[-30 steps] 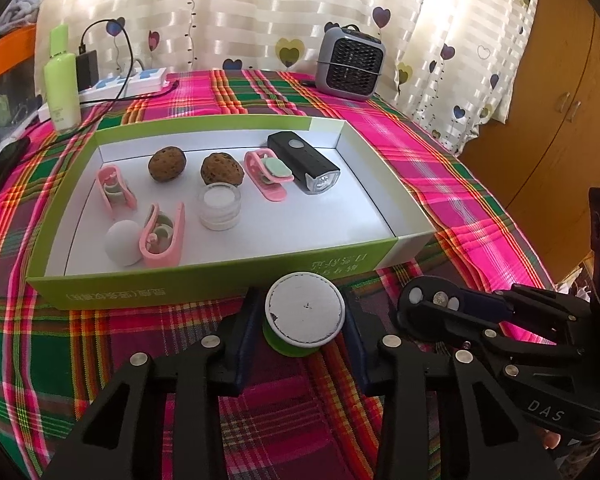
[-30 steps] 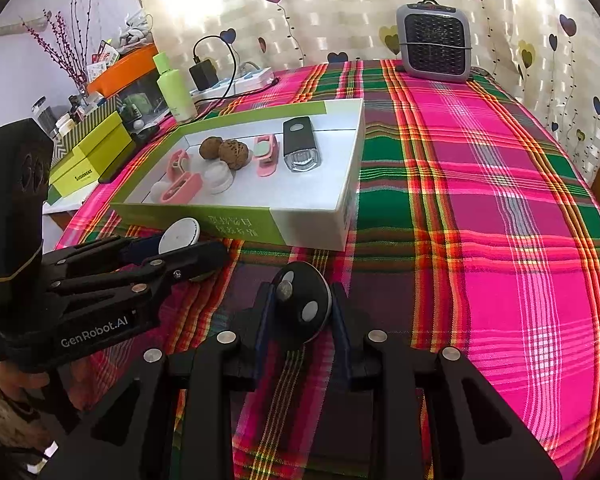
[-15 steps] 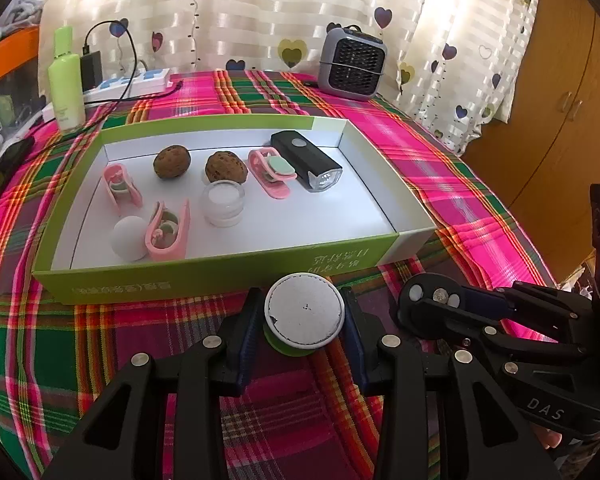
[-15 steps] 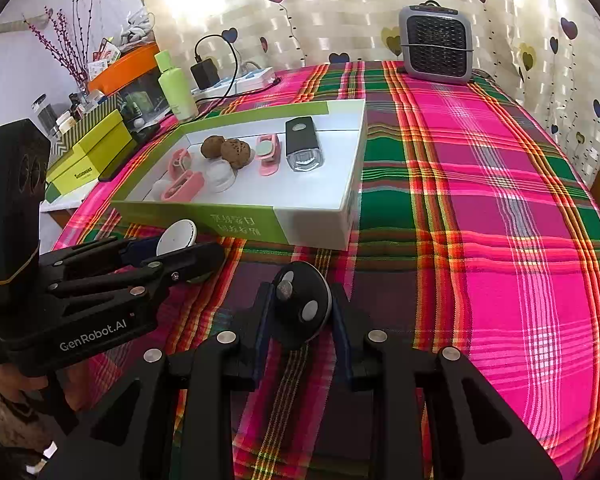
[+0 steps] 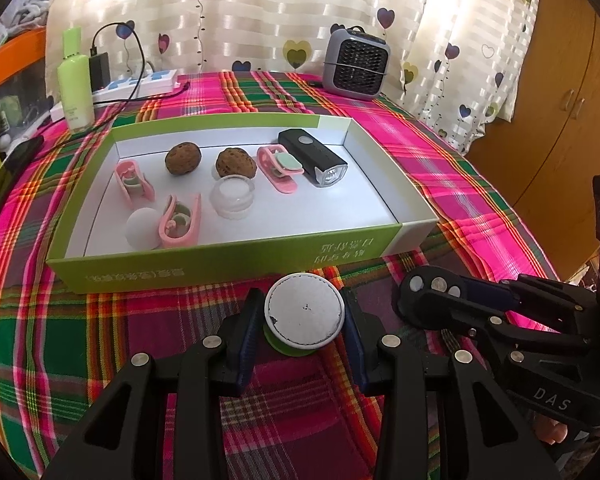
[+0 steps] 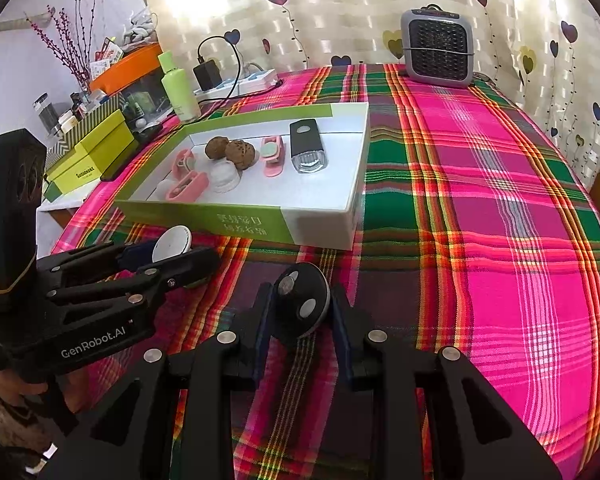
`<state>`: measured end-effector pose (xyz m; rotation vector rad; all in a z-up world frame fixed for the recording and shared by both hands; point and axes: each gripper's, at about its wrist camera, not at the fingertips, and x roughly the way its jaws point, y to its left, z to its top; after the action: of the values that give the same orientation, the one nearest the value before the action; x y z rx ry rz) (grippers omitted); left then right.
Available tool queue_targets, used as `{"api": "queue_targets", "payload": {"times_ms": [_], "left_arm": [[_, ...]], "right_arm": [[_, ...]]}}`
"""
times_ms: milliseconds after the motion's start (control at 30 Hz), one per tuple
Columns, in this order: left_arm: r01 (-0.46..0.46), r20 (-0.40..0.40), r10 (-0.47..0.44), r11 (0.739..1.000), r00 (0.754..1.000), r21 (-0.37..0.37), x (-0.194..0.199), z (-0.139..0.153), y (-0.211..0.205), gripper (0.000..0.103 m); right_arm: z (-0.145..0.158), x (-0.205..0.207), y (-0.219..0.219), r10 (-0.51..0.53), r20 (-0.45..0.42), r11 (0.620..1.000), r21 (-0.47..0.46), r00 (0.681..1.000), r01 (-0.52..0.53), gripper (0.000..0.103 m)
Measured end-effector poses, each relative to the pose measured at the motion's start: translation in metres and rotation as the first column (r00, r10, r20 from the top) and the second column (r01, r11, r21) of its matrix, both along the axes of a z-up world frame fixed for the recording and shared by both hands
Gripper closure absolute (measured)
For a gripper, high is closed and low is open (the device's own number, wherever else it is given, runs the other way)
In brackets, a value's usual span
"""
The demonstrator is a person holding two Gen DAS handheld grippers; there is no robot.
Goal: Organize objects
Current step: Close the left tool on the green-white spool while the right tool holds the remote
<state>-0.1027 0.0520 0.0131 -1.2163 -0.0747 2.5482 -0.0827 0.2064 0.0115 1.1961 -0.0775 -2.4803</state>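
Note:
My left gripper [image 5: 304, 320] is shut on a round white-topped disc [image 5: 304, 310] with a green underside, just above the plaid cloth in front of the box. To its right, my right gripper [image 6: 300, 308] is shut on a black round disc [image 6: 302, 304] with silver studs. Each gripper also shows in the other's view: left gripper [image 6: 176, 248], right gripper [image 5: 432, 292]. Behind both lies a shallow green-and-white box [image 5: 228, 260] holding two walnuts [image 5: 183, 158], three pink clips [image 5: 182, 220], a white ball [image 5: 142, 228], a clear jar [image 5: 233, 195] and a black bike light [image 5: 314, 156].
A grey heater [image 6: 438, 48] stands at the table's far edge. A green bottle [image 5: 75, 80], a power strip [image 5: 136, 84] with a charger and a phone [image 5: 8, 176] sit at the far left. Yellow-green boxes [image 6: 92, 152] stand off the table's left side. A wooden cabinet [image 5: 560, 100] is at the right.

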Motion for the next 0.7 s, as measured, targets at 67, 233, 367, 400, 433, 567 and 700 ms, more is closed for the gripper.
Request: {"api": "queue_targets", "payload": {"times_ms": [67, 233, 367, 400, 433, 567, 700], "left_arm": [[-0.001, -0.002, 0.001, 1.0, 1.0, 0.003, 0.001, 0.0, -0.001, 0.067], [-0.002, -0.005, 0.002, 1.0, 1.0, 0.002, 0.004, 0.002, -0.003, 0.067], [-0.006, -0.016, 0.006, 1.0, 1.0, 0.002, 0.008, 0.008, -0.009, 0.067], [-0.007, -0.02, 0.007, 1.0, 1.0, 0.001, 0.01, 0.01, -0.01, 0.067], [-0.008, -0.024, 0.008, 1.0, 1.0, 0.0, 0.01, 0.012, -0.011, 0.067], [-0.014, -0.042, 0.014, 1.0, 0.999, -0.002, 0.013, 0.02, -0.016, 0.067], [-0.014, -0.055, 0.014, 1.0, 0.998, -0.001, 0.012, 0.027, -0.018, 0.067]], "right_arm": [[0.001, 0.001, -0.001, -0.002, -0.003, 1.0, 0.001, 1.0, 0.002, 0.075], [0.005, 0.005, -0.003, 0.0, -0.011, 1.0, 0.002, 1.0, 0.0, 0.075], [0.01, 0.007, -0.007, 0.007, -0.023, 1.0, 0.0, 1.0, -0.007, 0.075], [0.011, 0.007, -0.007, 0.008, -0.026, 1.0, -0.001, 1.0, -0.009, 0.075], [0.013, 0.008, -0.008, 0.009, -0.03, 1.0, 0.0, 1.0, -0.009, 0.075], [0.018, 0.01, -0.011, 0.011, -0.043, 1.0, -0.005, 0.999, -0.012, 0.075], [0.025, 0.01, -0.011, 0.013, -0.06, 1.0, -0.013, 0.998, -0.014, 0.078]]}}
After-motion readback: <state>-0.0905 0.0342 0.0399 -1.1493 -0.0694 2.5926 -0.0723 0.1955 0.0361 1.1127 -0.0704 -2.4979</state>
